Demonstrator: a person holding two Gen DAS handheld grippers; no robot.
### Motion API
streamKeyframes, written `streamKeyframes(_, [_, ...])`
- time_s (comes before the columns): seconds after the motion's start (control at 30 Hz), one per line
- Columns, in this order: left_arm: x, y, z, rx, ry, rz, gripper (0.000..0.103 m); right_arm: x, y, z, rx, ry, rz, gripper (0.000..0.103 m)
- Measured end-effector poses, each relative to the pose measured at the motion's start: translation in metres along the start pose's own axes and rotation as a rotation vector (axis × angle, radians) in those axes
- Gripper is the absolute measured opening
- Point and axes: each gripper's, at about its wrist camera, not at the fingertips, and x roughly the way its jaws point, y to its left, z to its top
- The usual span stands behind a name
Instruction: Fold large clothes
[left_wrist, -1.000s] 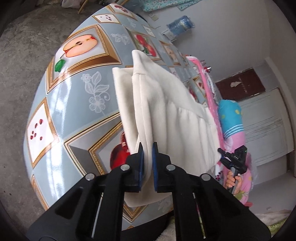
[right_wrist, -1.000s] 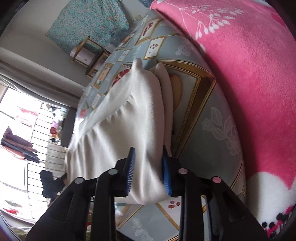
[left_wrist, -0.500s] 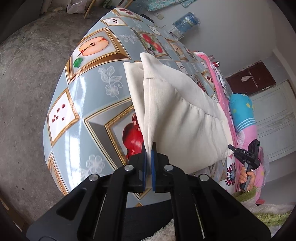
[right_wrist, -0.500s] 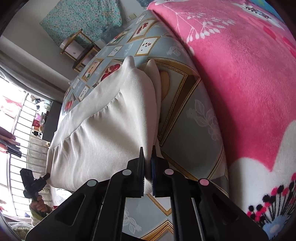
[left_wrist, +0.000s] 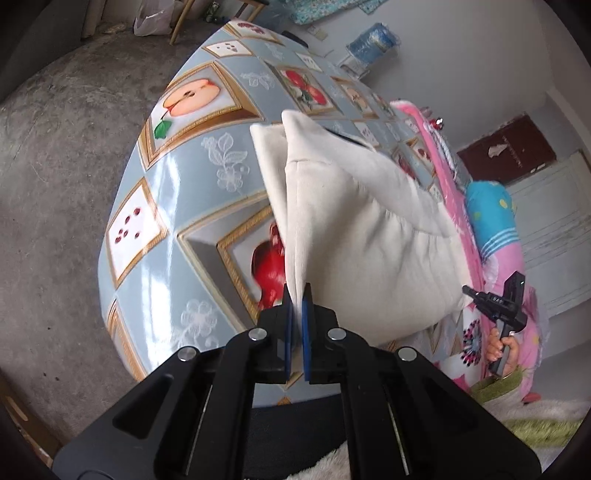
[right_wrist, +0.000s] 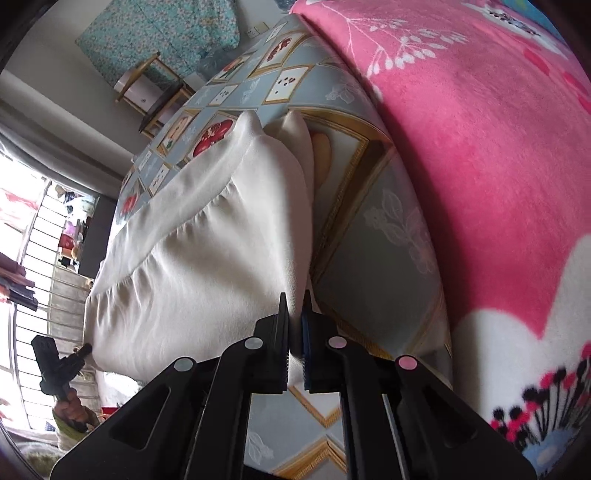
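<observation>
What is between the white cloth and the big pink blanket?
In the right wrist view, only bare fruit-patterned tablecloth lies between the cream garment and the pink blanket.

Right tongs (right_wrist: 295, 328) on cream garment (right_wrist: 207, 251)

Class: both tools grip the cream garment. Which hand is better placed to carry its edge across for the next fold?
Neither clearly: left tool and right tool each pinch a near corner of the cream garment.

place: lived-in home | showing: glossy fruit-print tablecloth (left_wrist: 207, 206) covering table, fluffy pink floral blanket (right_wrist: 480, 155) lying alongside, bare concrete floor (left_wrist: 55, 184) showing
</observation>
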Motion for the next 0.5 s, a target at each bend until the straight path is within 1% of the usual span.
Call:
streamKeyframes(0.1, [0.001, 0.005, -0.011, -0.016, 0.010, -0.001, 0.004, 0.002, -0.011, -0.012, 0.046, 0.001, 0.013, 0.005])
streamKeyframes(0.2, [0.004, 0.010, -0.007, -0.027, -0.012, -0.015, 0.004, 0.009, -0.012, -0.006, 0.061, -0.004, 0.019, 0.005])
streamKeyframes(0.27, [0.004, 0.009, -0.003, -0.012, -0.013, -0.005, 0.004, 0.010, -0.012, -0.002, 0.071, 0.005, 0.022, 0.005])
streamKeyframes(0.3, [0.004, 0.005, -0.003, 0.016, -0.007, 0.014, 0.004, 0.008, -0.012, -0.002, 0.072, 0.013, 0.023, 0.006])
streamKeyframes(0.33, [0.004, 0.002, -0.004, 0.034, 0.000, 0.024, 0.005, 0.005, -0.013, -0.002, 0.074, 0.012, 0.022, 0.014])
streamKeyframes(0.37, [0.003, 0.000, -0.004, 0.044, 0.003, 0.034, 0.009, 0.000, -0.013, -0.002, 0.076, 0.012, -0.004, 0.020])
streamKeyframes(0.4, [0.000, -0.002, -0.003, 0.053, -0.003, 0.047, 0.009, -0.006, -0.011, -0.002, 0.068, 0.003, -0.035, 0.031])
streamKeyframes(0.43, [-0.004, -0.003, -0.001, 0.059, -0.015, 0.053, 0.012, -0.015, -0.007, 0.000, 0.043, -0.025, -0.075, 0.036])
streamKeyframes(0.5, [-0.011, -0.006, 0.006, 0.071, -0.048, 0.066, 0.015, -0.031, 0.005, 0.006, -0.010, -0.080, -0.110, 0.039])
